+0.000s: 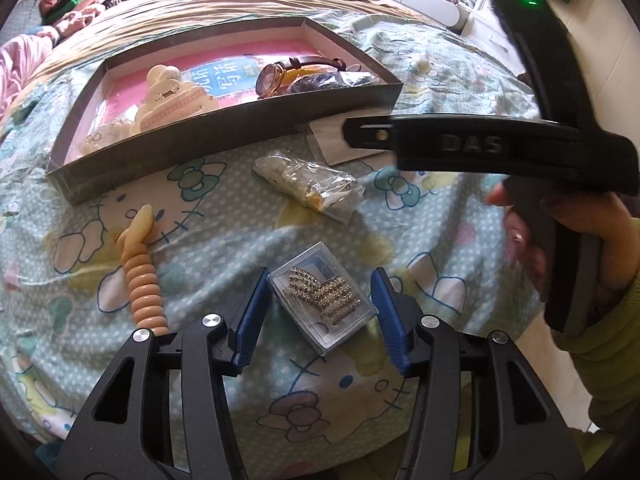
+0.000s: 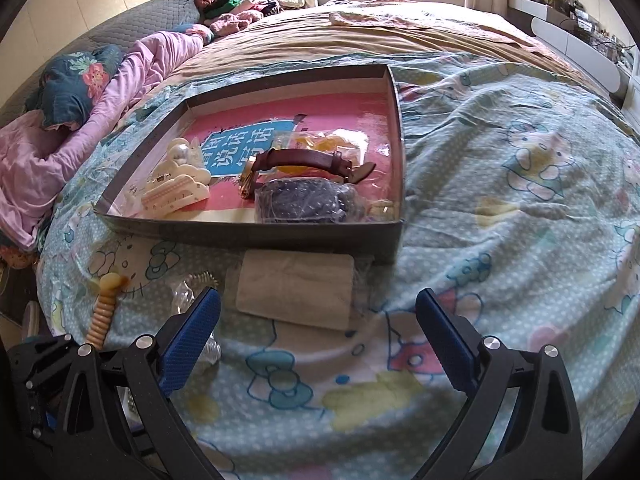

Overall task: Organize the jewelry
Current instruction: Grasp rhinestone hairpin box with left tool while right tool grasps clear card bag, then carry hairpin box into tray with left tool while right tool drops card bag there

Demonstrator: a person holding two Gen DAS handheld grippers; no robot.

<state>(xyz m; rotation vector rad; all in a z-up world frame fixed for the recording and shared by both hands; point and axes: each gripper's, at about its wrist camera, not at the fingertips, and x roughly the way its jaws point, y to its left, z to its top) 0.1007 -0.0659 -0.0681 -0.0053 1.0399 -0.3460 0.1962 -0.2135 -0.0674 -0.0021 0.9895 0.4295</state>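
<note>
The left gripper [image 1: 318, 316] has its blue pads part-open on either side of the small clear case of rhinestone pieces [image 1: 323, 303], not visibly pressing it. The case sits skewed between them on soft bedding, so I'd worry it twists or squirts out as they close. The right gripper [image 2: 318, 334] hangs wide open and empty over the folded beige cloth [image 2: 295, 288], just short of the tray [image 2: 248, 232] where the watch [image 2: 296, 168] lies.
</note>
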